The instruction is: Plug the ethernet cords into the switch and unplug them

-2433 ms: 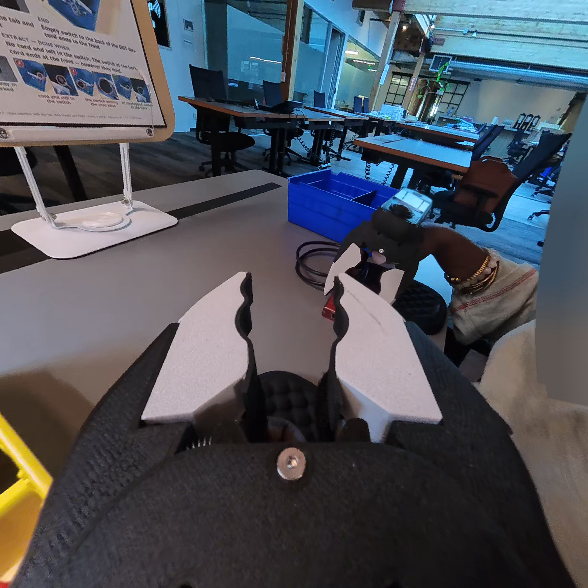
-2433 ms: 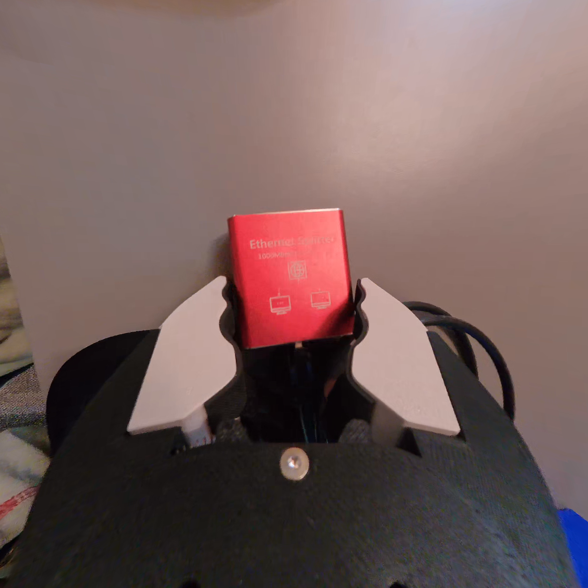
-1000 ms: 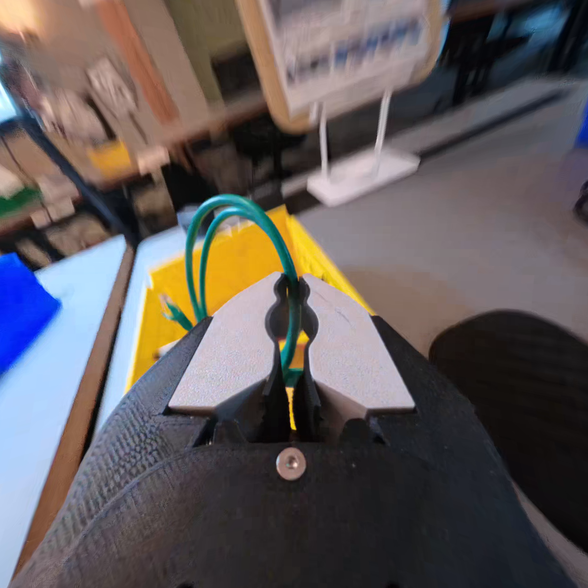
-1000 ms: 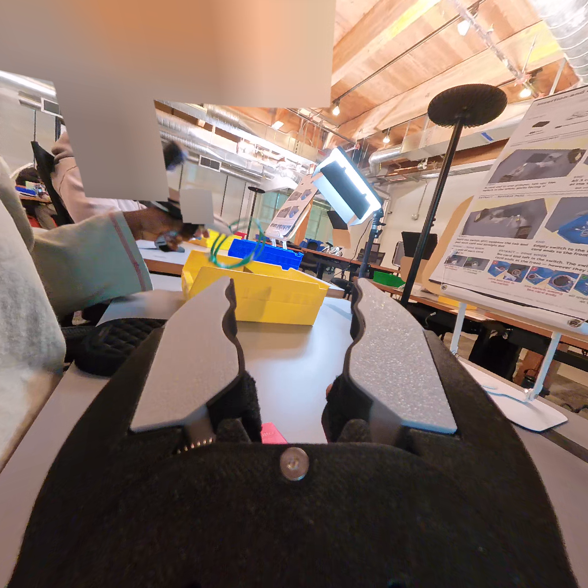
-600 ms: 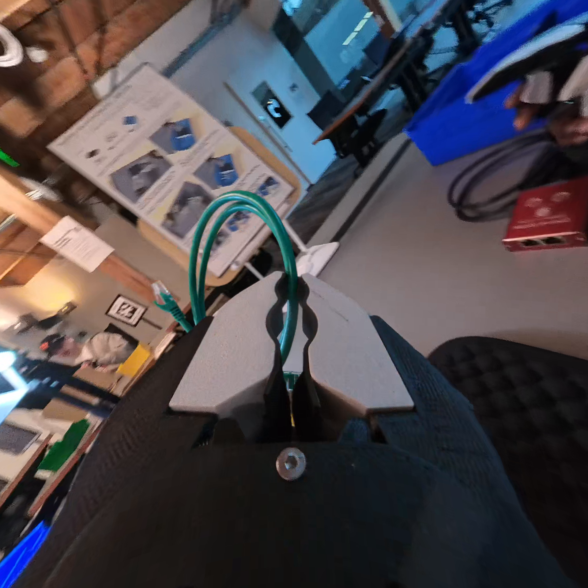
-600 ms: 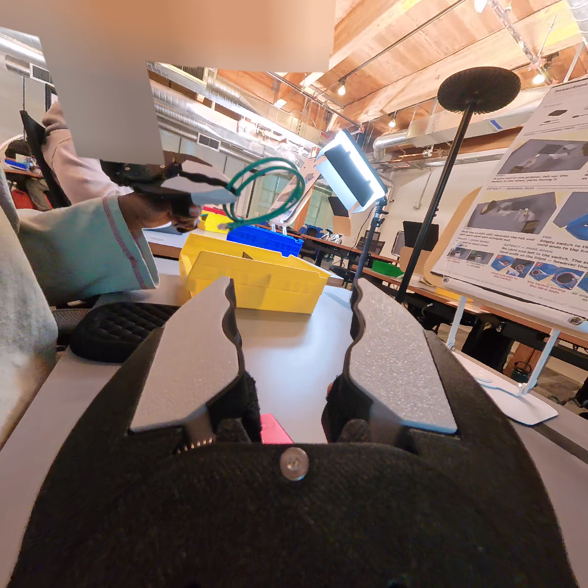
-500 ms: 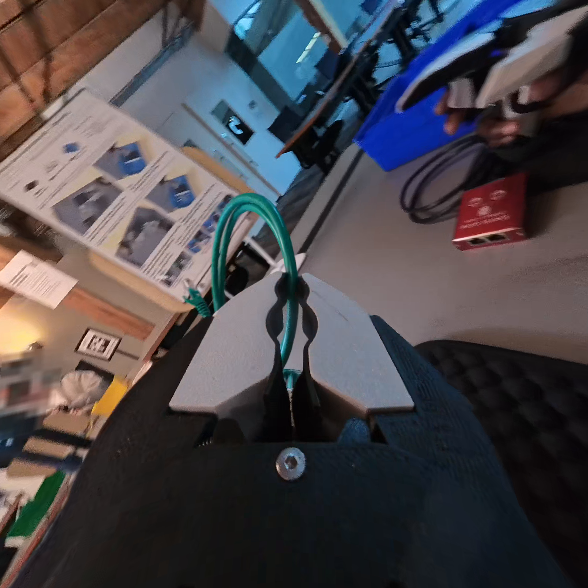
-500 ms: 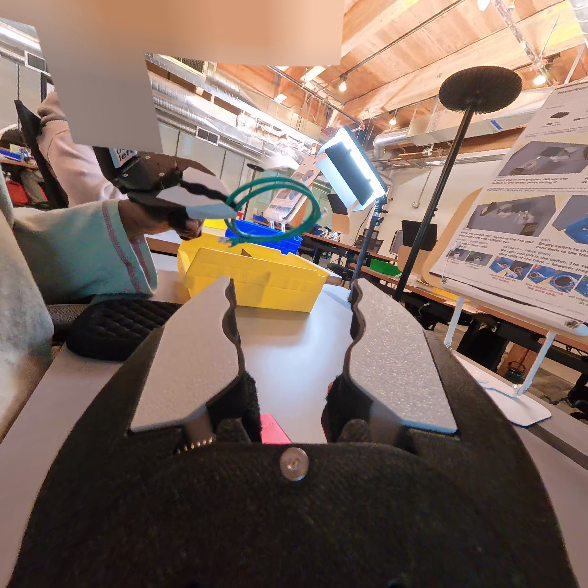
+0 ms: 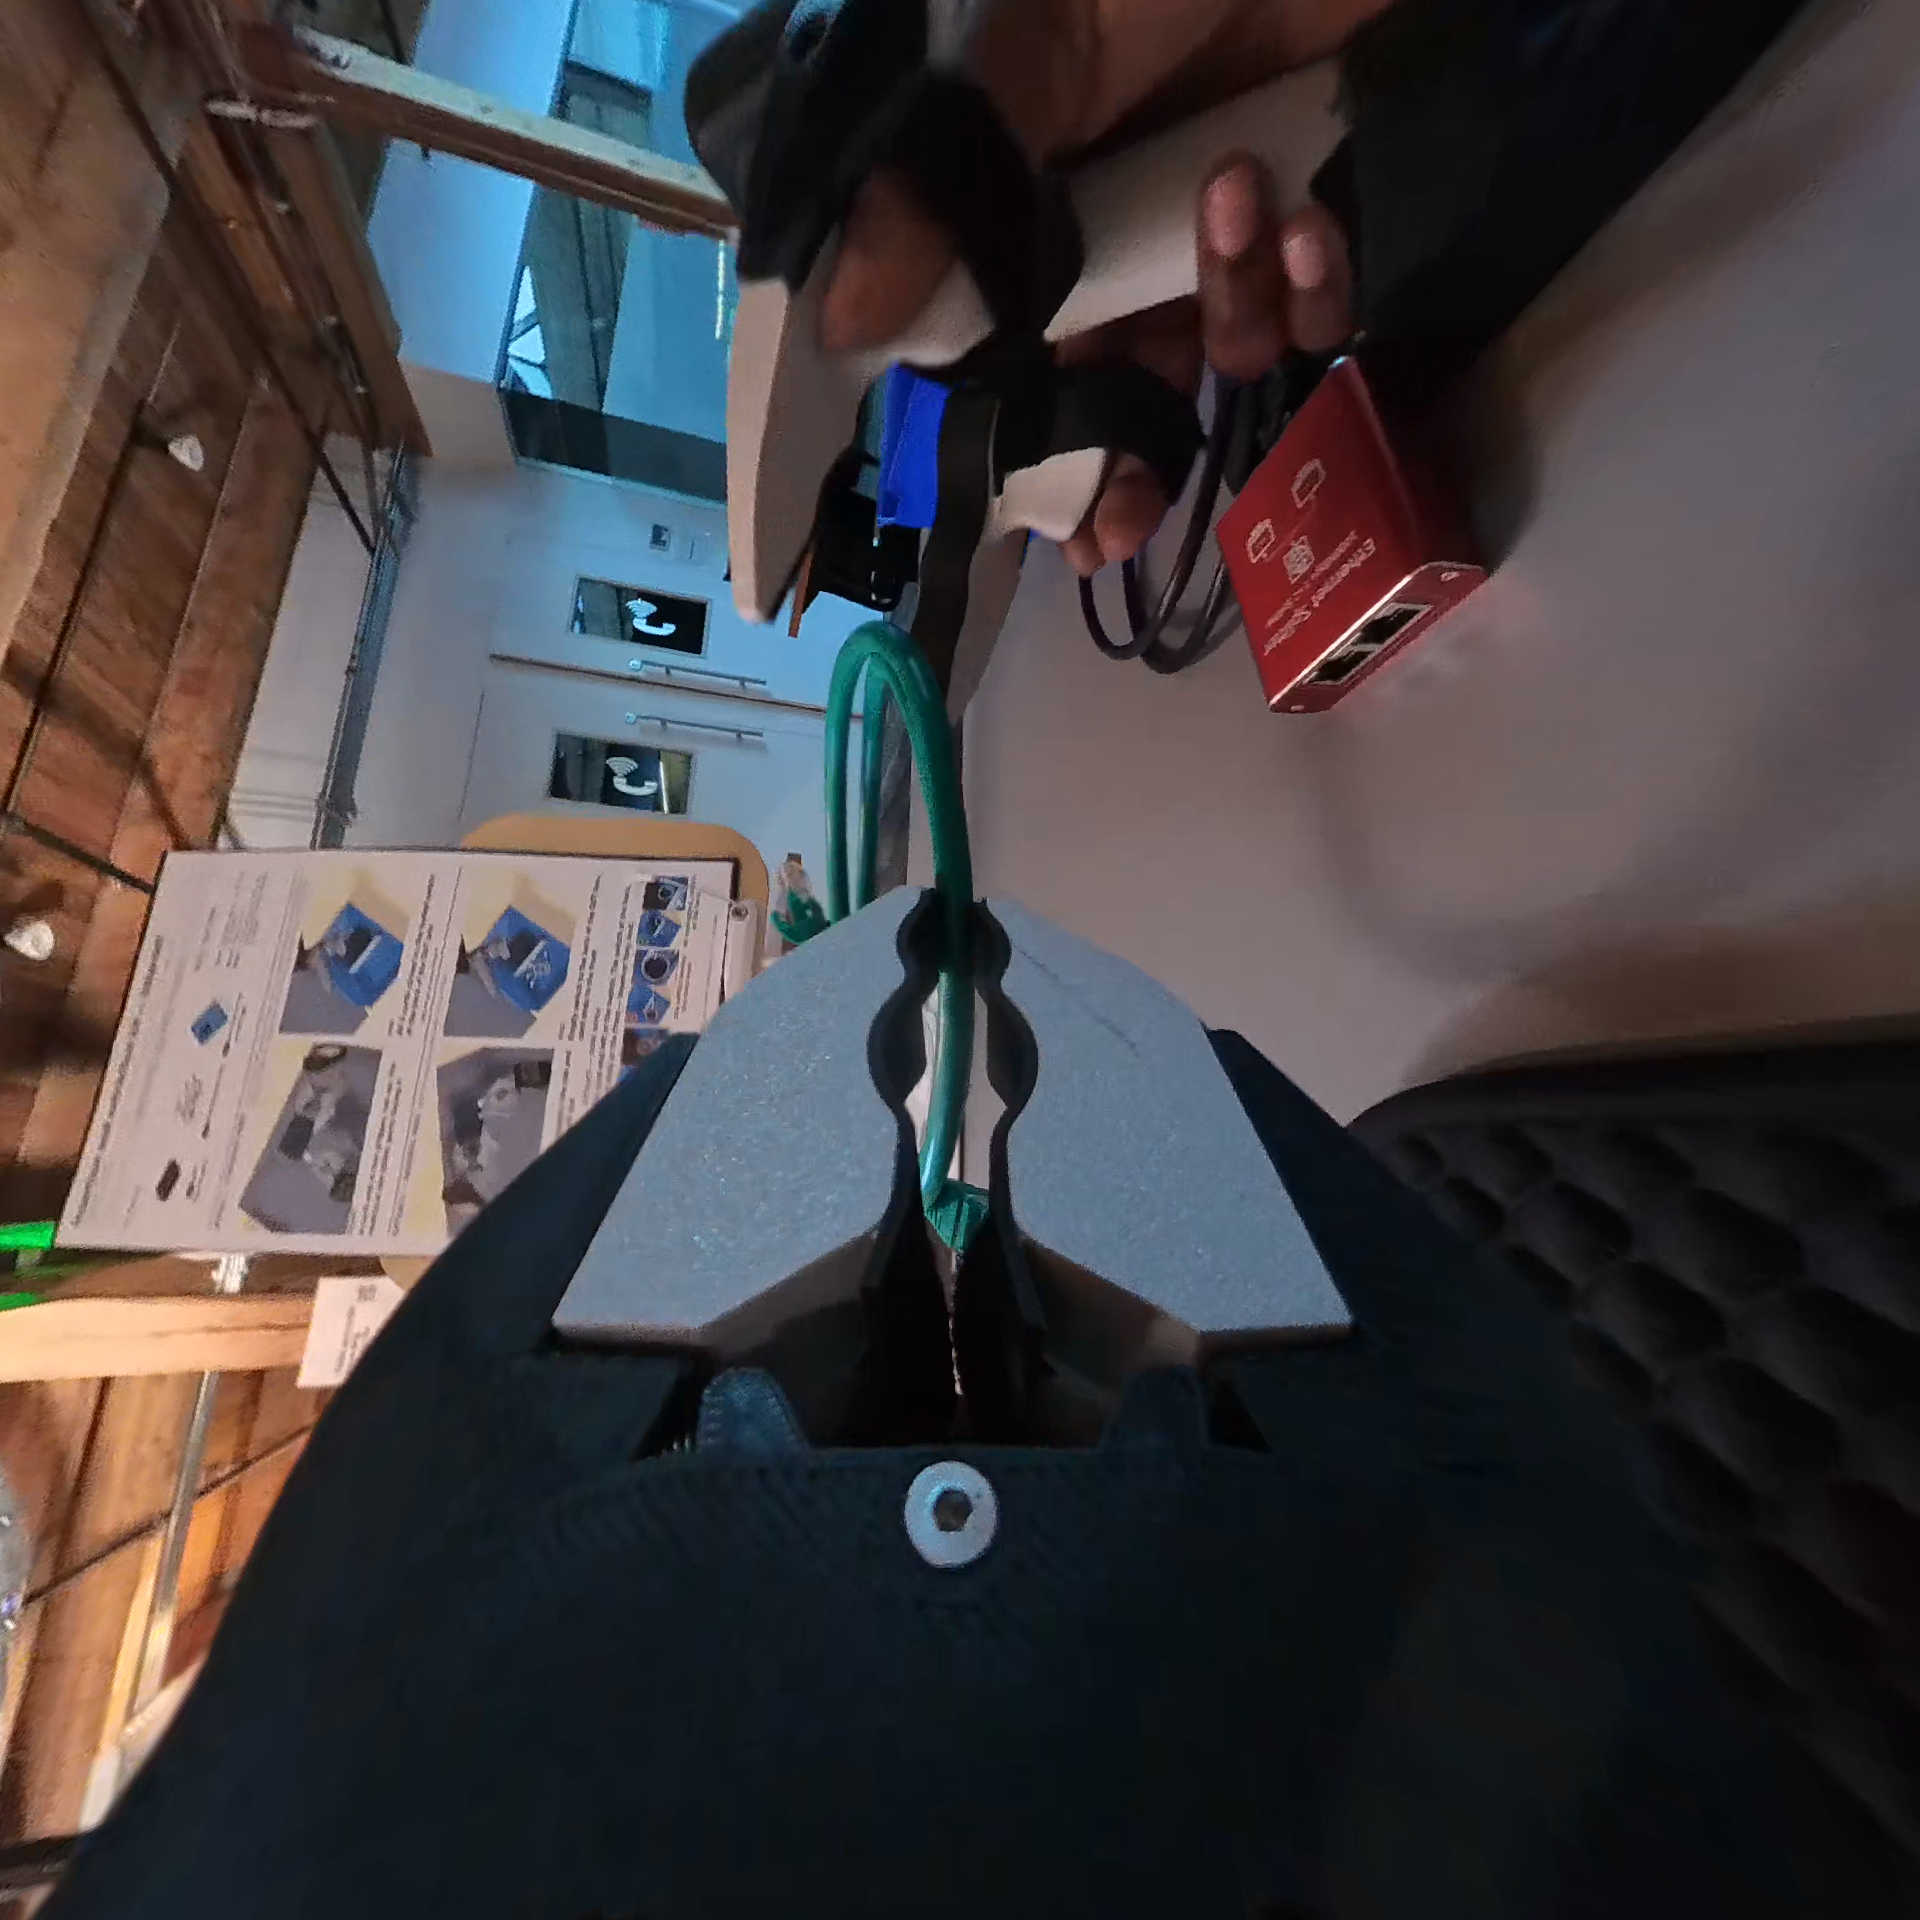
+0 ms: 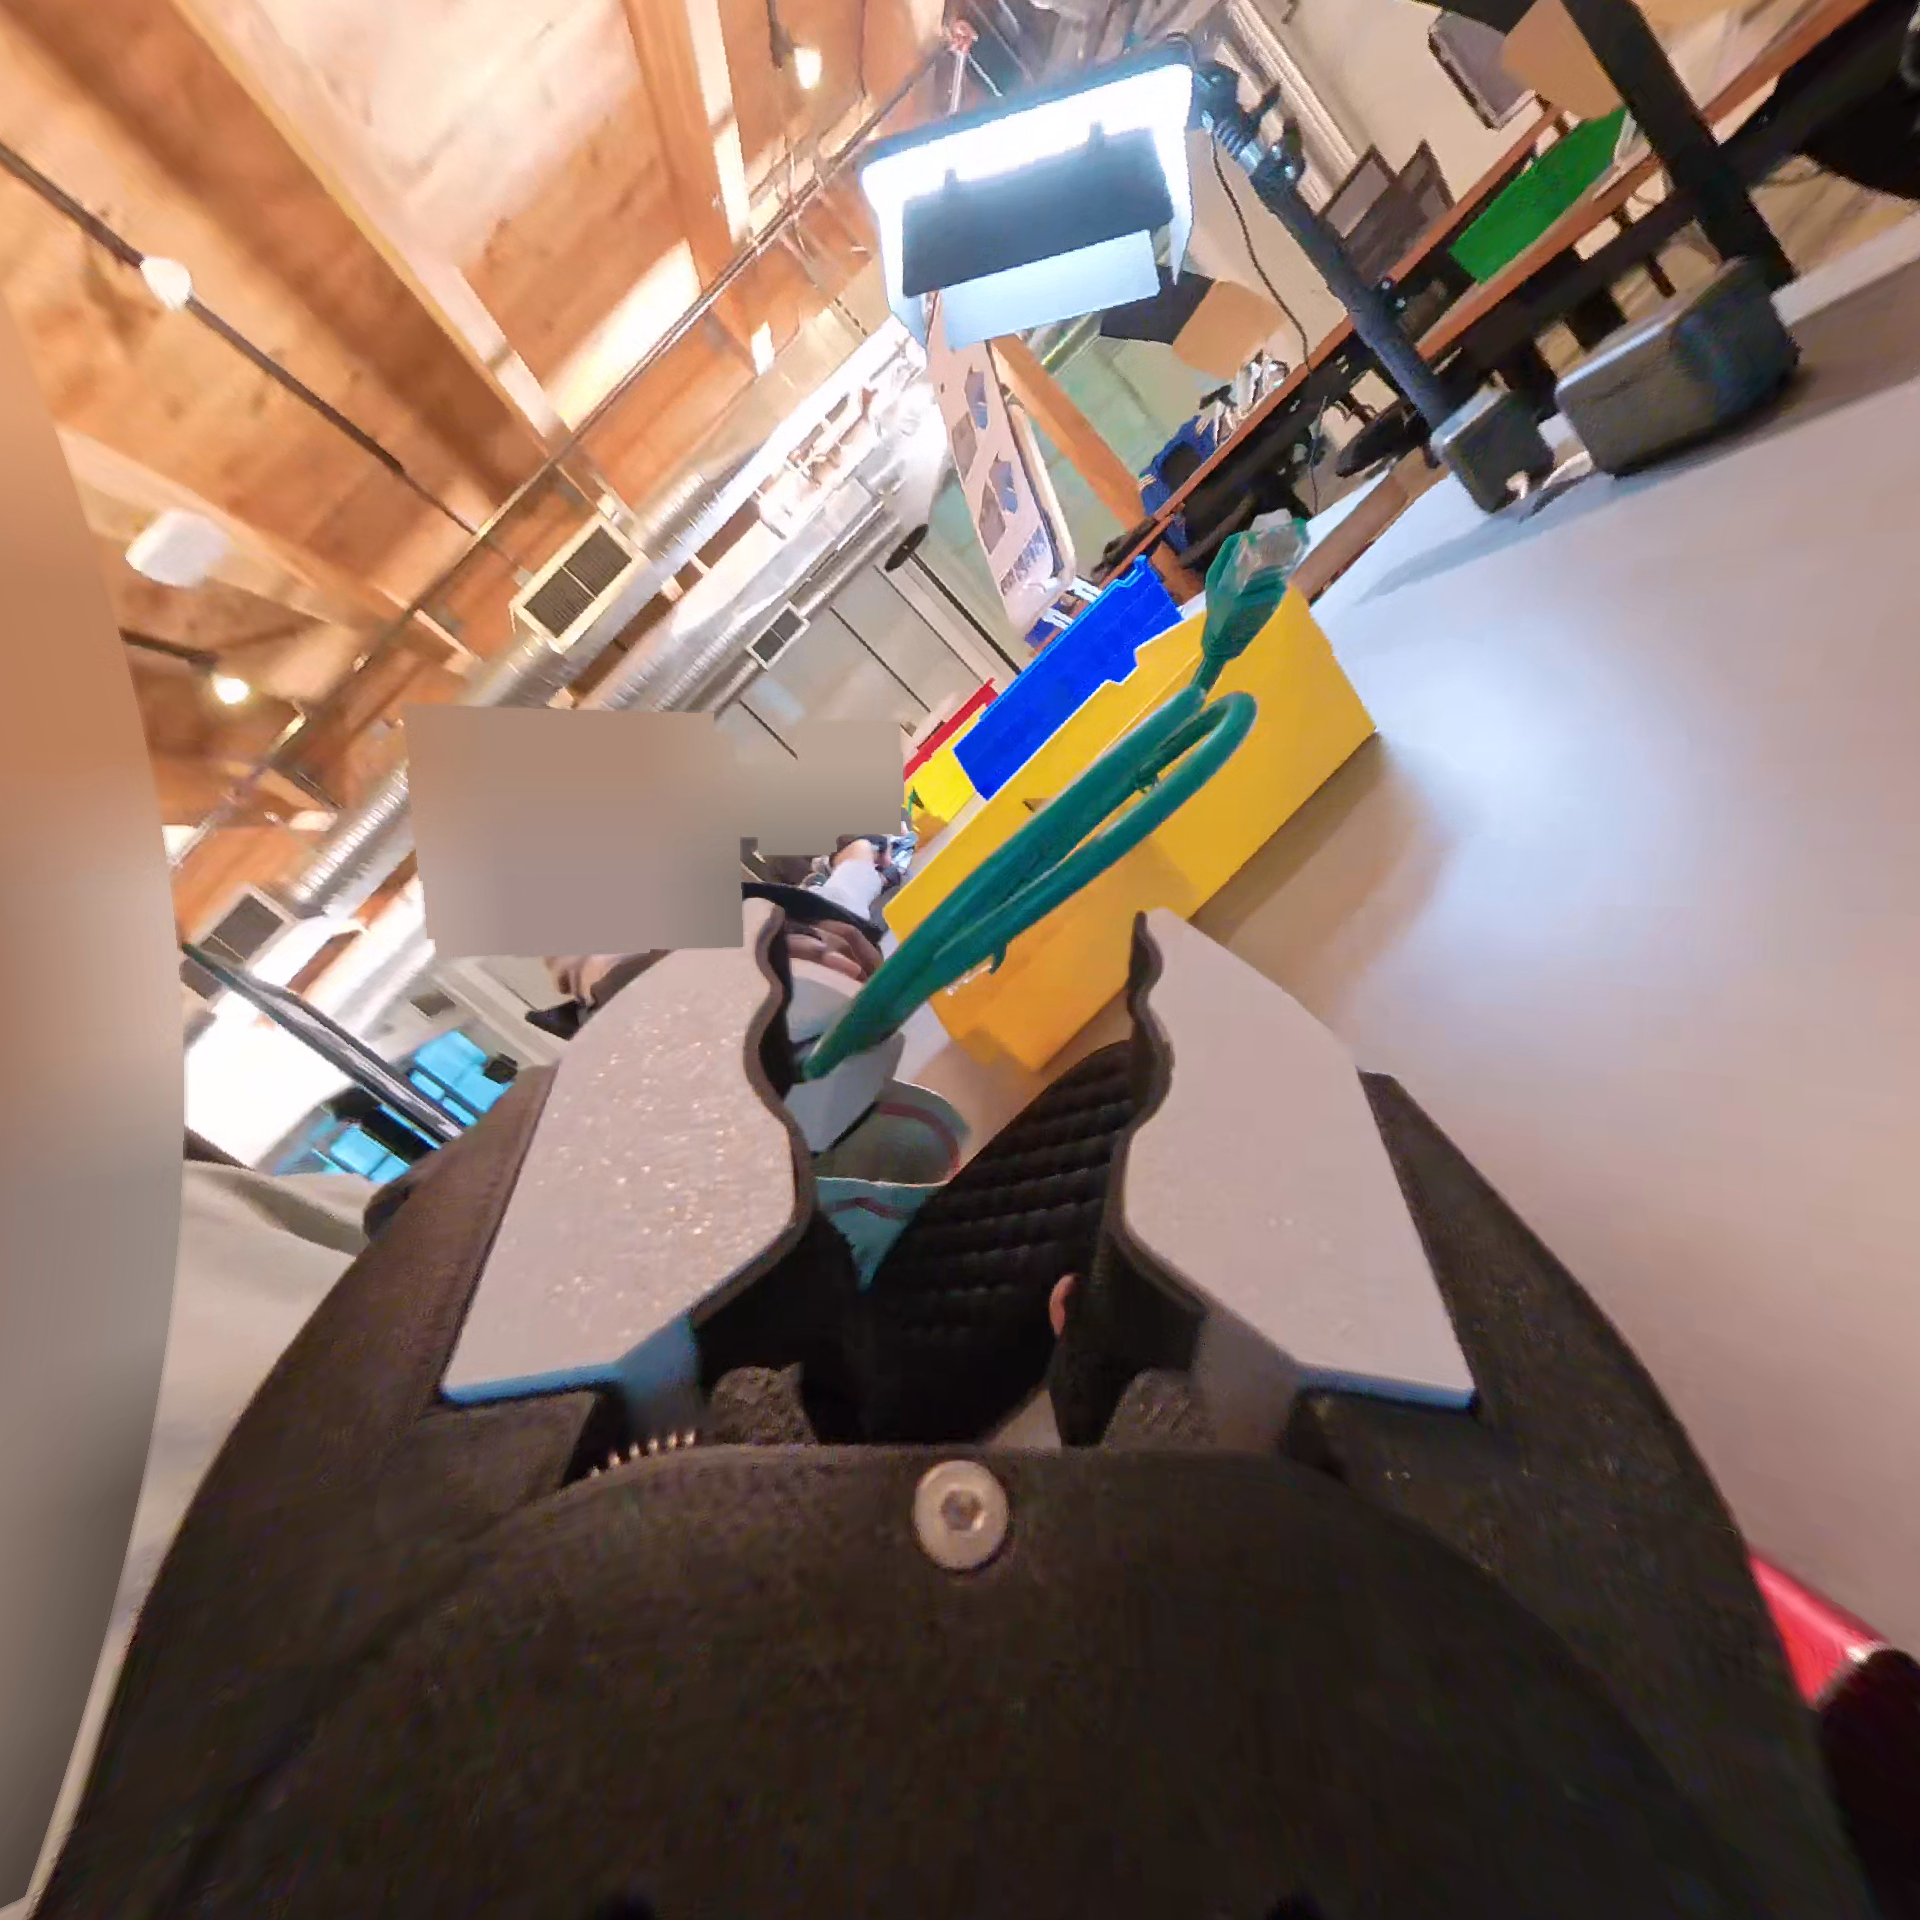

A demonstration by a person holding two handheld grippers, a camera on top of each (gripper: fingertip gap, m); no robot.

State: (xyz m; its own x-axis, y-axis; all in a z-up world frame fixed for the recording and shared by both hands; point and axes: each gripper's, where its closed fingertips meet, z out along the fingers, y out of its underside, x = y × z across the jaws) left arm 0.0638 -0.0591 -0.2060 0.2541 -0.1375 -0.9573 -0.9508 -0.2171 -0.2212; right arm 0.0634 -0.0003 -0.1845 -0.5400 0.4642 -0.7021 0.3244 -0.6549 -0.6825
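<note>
My left gripper (image 9: 948, 914) is shut on a looped green ethernet cord (image 9: 940, 790); one plug sits between the fingers, the other (image 9: 798, 902) hangs free at the left. The red switch (image 9: 1340, 551) lies on the grey table (image 9: 1558, 831), ports facing me, with a black cable (image 9: 1153, 613) at its back. My right gripper (image 10: 956, 935) is open and empty, just above the switch, whose corner (image 10: 1808, 1631) shows at the lower right. It faces the green cord (image 10: 1060, 831) and the left gripper's fingers (image 10: 842, 1070) beyond.
A yellow bin (image 10: 1195, 790) and a blue bin (image 10: 1060, 675) stand on the table behind the cord. A black padded rest (image 9: 1662, 1299) lies close to me. An instruction board (image 9: 395, 1039) on a stand and a lamp (image 10: 1029, 187) stand farther off. The left gripper's tips are roughly 7 cm from the right gripper's.
My left gripper took the green cord from the yellow bin and carried it toward the switch, rolling sideways. My right gripper let go of the switch, rose and tilted toward the cord.
</note>
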